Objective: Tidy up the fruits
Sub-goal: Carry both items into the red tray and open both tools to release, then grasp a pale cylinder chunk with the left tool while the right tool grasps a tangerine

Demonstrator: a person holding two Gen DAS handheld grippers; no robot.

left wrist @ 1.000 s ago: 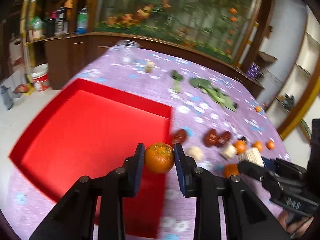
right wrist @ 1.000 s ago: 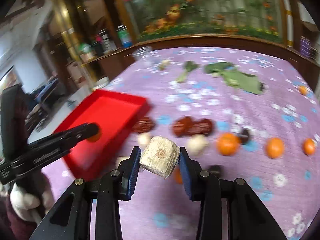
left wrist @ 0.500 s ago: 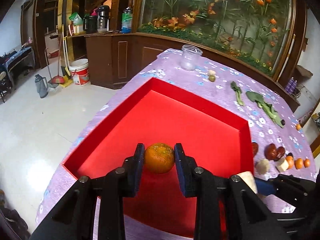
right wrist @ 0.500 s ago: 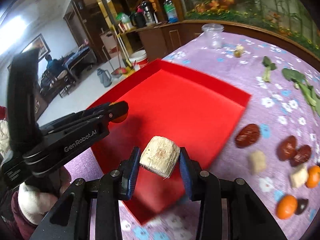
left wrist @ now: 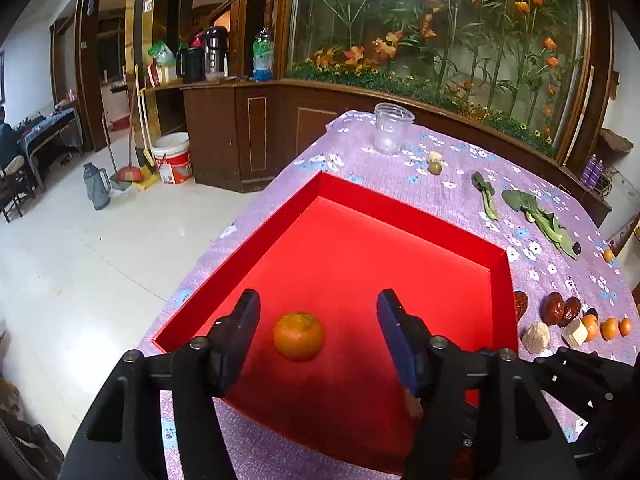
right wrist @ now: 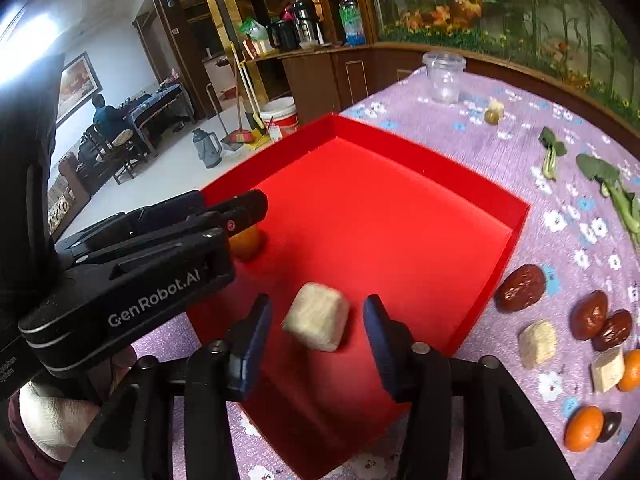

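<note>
Both tools have let go since half a second ago: the orange that was pinched in the left tool (left wrist: pixel 318 316) now sits on the floor of the red tray (left wrist: pixel 400 204), and the pale block that the right tool (right wrist: pixel 318 326) was clamping is now loose between its spread fingers.

The left tool's jaws stand wide apart, with the orange (left wrist: pixel 298 335) between them, nearer the left finger and touching neither. The orange is round and bright, with a dimpled skin and a small pucker on top, and it rests near the tray's near left corner. In the right wrist view it (right wrist: pixel 246 242) shows only partly, behind the tip of the left tool (right wrist: pixel 240 210).

The right tool is also spread open. The block (right wrist: pixel 317 322) is beige, rough and fibrous, a squat chunk with rounded corners, tilted and a little blurred; whether it already rests on the tray floor or is just above it, I cannot tell. It is over the near part of the tray (right wrist: pixel 460 184).

On the purple flowered counter (right wrist: pixel 520 120) right of the tray lie dark red dates (right wrist: pixel 520 288), two more beige blocks (right wrist: pixel 538 343), small oranges (right wrist: pixel 583 428), leafy greens (right wrist: pixel 612 188) and a clear cup (right wrist: pixel 444 76).
</note>
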